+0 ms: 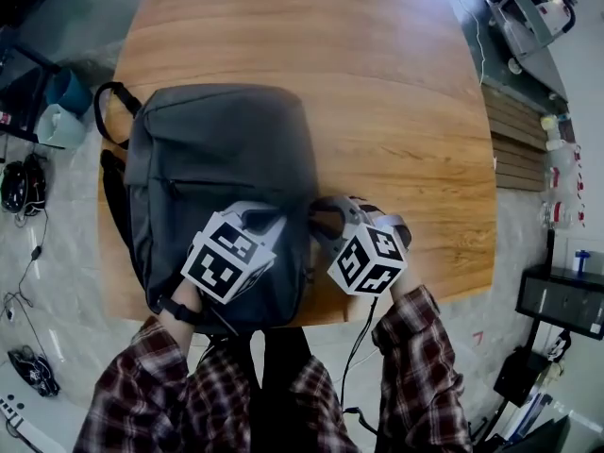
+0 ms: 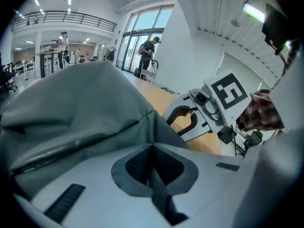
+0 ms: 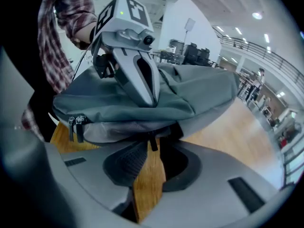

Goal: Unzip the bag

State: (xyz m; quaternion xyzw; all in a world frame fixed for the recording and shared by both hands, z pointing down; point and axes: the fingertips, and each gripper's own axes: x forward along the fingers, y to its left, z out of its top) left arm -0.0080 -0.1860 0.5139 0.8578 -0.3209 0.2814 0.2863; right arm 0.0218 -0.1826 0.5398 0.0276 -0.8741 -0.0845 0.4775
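While the left gripper [image 2: 153,148] clenched a fold of the bag [image 1: 222,159], the right gripper [image 3: 153,152] held its jaws apart astride the zipper pull [image 3: 151,143]; pinching it squarely before drawing seemed advisable.

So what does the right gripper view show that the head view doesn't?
Only the right gripper view: the grey fabric backpack's paired dark zipper pulls, plus another pull at the open right gripper's tips. Only the head view: the backpack's black carry loop and the grey floor. Both: the left gripper on the backpack, and the wooden table.
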